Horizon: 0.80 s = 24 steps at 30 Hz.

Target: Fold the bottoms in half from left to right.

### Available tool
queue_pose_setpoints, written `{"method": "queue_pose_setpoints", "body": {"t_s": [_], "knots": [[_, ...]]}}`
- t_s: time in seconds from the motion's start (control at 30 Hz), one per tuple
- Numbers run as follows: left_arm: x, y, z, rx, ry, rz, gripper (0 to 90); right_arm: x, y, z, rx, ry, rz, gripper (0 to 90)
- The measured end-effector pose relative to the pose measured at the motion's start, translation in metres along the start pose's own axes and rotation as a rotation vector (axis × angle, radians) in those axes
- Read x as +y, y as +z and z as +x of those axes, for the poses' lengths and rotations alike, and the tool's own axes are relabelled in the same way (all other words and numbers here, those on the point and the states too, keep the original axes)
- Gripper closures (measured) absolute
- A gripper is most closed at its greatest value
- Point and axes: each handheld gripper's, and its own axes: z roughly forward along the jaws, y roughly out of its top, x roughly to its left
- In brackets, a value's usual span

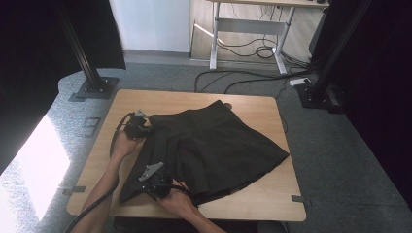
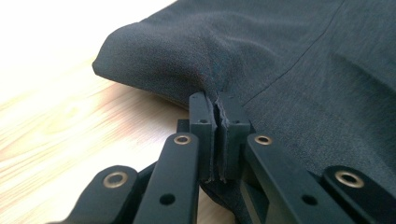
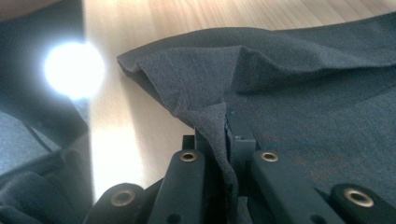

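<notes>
Both grippers, L (image 1: 144,127) & R (image 1: 151,180), pinch dark skirt's (image 1: 218,145) left edge on table (image 1: 262,199).

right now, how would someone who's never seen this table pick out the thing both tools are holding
Find the wooden table on the grey carpet. Spread across its middle lies a dark skirt, the large flat piece of cloth there. The left tool and the right tool are each pinching its left edge.

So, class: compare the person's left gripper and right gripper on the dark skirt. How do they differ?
The left gripper holds the dark grey fabric skirt at its far left corner; the right gripper holds its near edge. In the left gripper's view the pads show; in the right's, fabric drapes over one. Both are shut on cloth.
</notes>
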Motion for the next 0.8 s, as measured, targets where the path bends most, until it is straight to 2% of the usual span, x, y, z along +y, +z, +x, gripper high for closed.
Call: {"method": "queue_pose_setpoints", "body": {"t_s": [0.1,0.13,0.17,0.23,0.27,0.3,0.33,0.4,0.47,0.5,0.53,0.57,0.6,0.63,0.8], "knots": [[-0.005,-0.015,0.006,0.015,-0.002,-0.006,86.3,0.01,0.001,0.006,0.032,-0.004,-0.025,86.0],[-0.005,-0.015,0.006,0.015,-0.002,-0.006,86.3,0.01,0.001,0.006,0.032,-0.004,-0.025,86.0],[-0.011,-0.028,0.011,0.025,-0.005,-0.013,86.3,0.016,0.001,0.01,0.056,-0.006,-0.041,86.0],[-0.013,-0.035,0.013,0.032,-0.005,-0.015,86.2,0.021,0.001,0.013,0.074,-0.013,-0.055,86.1],[-0.016,-0.046,0.017,0.039,-0.004,-0.021,86.3,0.024,0.0,0.015,0.083,-0.019,-0.063,86.0],[-0.018,-0.054,0.02,0.045,-0.007,-0.025,86.2,0.026,-0.001,0.017,0.088,-0.023,-0.068,86.1],[-0.018,-0.054,0.02,0.045,-0.007,-0.025,86.3,0.03,-0.004,0.019,0.096,-0.031,-0.082,86.1],[-0.02,-0.071,0.026,0.057,-0.017,-0.044,86.3,0.034,-0.011,0.02,0.101,-0.044,-0.11,86.2],[-0.019,-0.074,0.027,0.062,-0.018,-0.05,86.3,0.036,-0.017,0.019,0.099,-0.05,-0.123,86.2],[-0.017,-0.082,0.029,0.072,-0.022,-0.065,86.3,0.039,-0.029,0.016,0.092,-0.052,-0.149,86.3],[-0.017,-0.082,0.029,0.072,-0.022,-0.065,86.2,0.039,-0.034,0.014,0.084,-0.051,-0.157,86.3],[-0.012,-0.087,0.031,0.075,-0.032,-0.091,86.3,0.04,-0.042,0.011,0.072,-0.047,-0.173,86.3],[-0.012,-0.087,0.031,0.075,-0.032,-0.091,86.3,0.04,-0.042,0.011,0.072,-0.047,-0.173,86.3],[-0.007,-0.09,0.031,0.071,-0.043,-0.115,86.3,0.039,-0.056,0.004,0.06,-0.028,-0.2,86.4],[0.013,-0.089,0.028,0.061,-0.065,-0.175,86.3,0.035,-0.088,-0.012,0.034,0.021,-0.259,86.5]]}}
